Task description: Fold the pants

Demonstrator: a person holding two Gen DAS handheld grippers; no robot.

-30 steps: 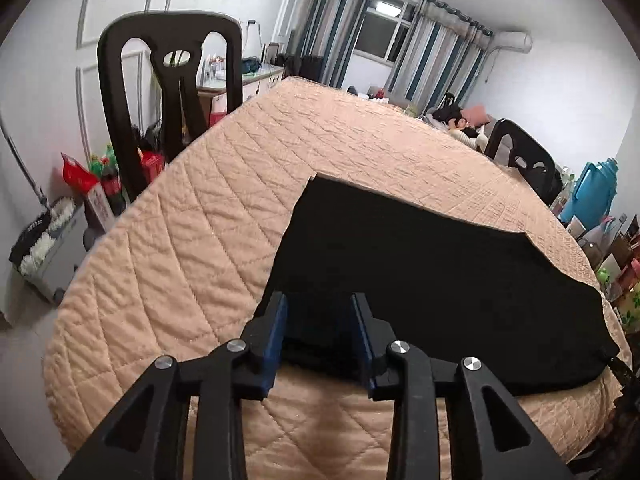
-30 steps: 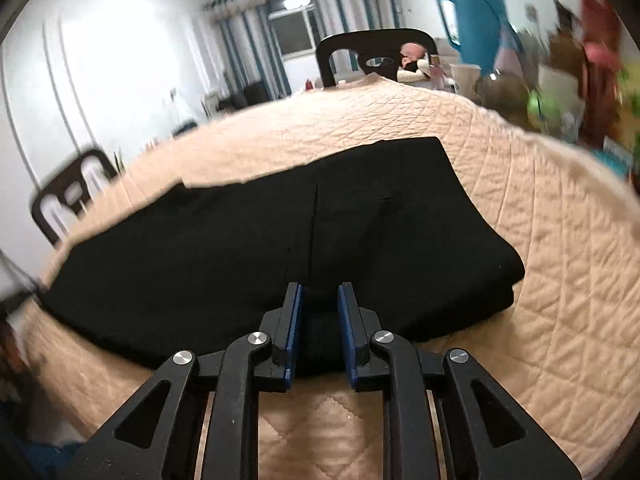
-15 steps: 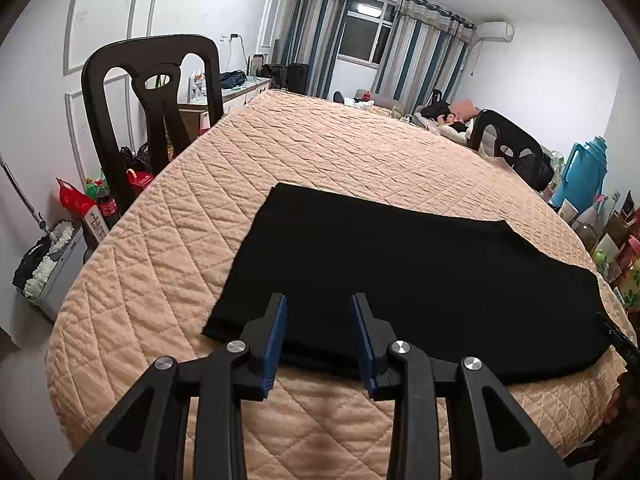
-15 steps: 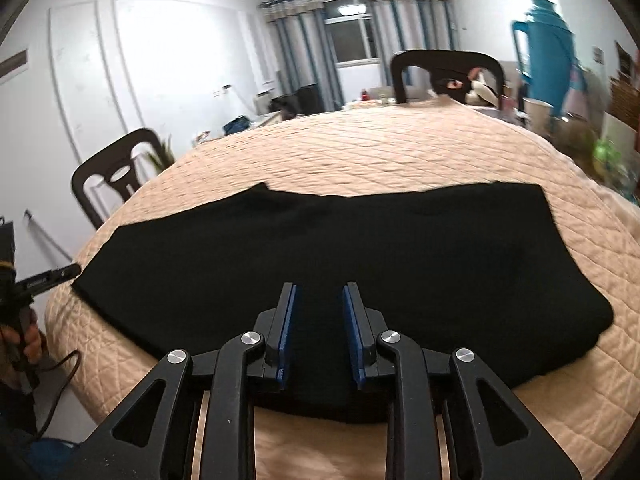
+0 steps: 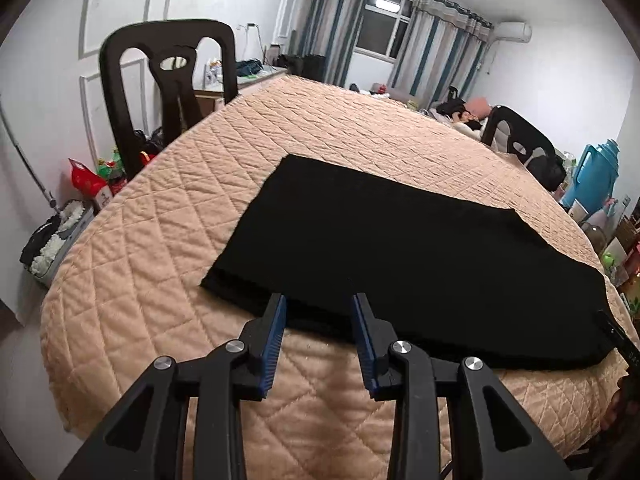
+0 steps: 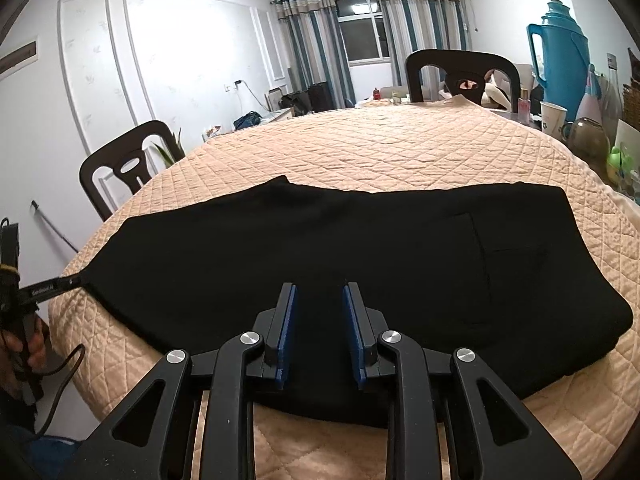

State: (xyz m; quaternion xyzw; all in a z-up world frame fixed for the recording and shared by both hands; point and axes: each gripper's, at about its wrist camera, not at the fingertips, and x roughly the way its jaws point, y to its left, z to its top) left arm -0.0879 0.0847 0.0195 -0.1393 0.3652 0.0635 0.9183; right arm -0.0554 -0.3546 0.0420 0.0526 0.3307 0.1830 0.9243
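While pants lie flat, hand-held gripper above near edge, empty.

1. We are in a home, in a lived-in dining or sitting room.
2. We see a round table under a quilted peach cover, dark dining chairs, striped curtains at a window, and a blue thermos jug.

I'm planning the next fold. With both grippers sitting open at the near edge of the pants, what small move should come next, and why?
Probably ease the left gripper forward and close it on the near hem corner of the pants. The pants lie flat, folded lengthwise on the quilt, and the right gripper, whose jaws have just been opening, also holds nothing, so an end must be gripped first.
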